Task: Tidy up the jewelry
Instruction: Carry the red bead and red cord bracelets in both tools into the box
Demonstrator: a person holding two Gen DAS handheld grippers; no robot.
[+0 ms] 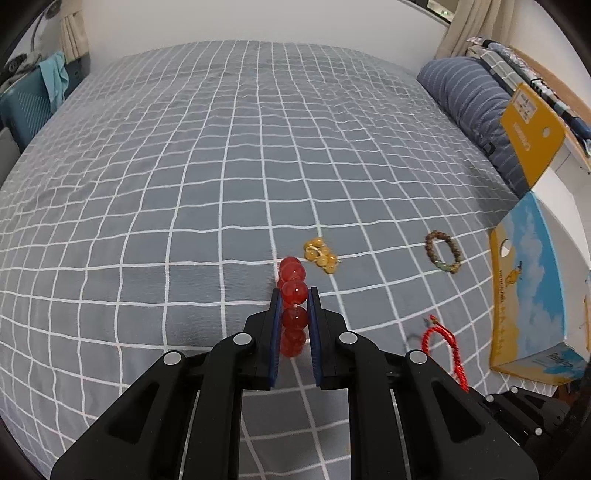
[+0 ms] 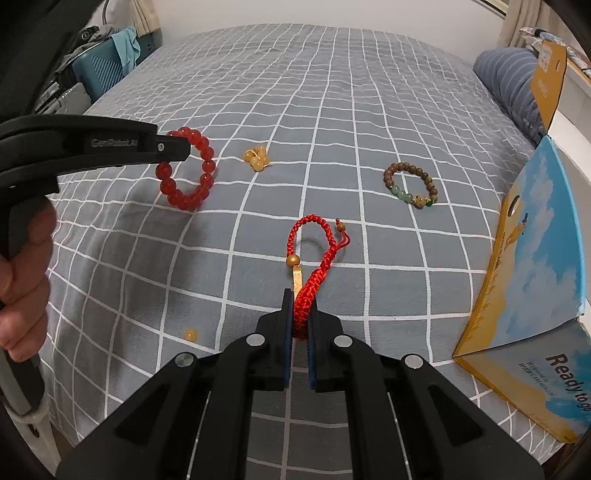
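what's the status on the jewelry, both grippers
Left gripper shut on red bead bracelet. Right gripper shut on red braided bracelet. Brown bead bracelet, yellow beads loose on bedspread. Nothing in the way.

This is a bedroom in a home. A big bed (image 1: 229, 155) fills most of the view, with a gray sheet crossed by white lines. A blue striped pillow (image 1: 469, 96) lies at the far right, and folded blankets (image 1: 517, 62) are piled next to it. Cream curtains (image 1: 454, 33) hang at the far right by a white wall. At the far left stands a teal chair (image 1: 26, 107) with a light blue cloth (image 1: 55, 79) hung over it. A cardboard box (image 2: 524, 295) with a sky picture sits open on the right.
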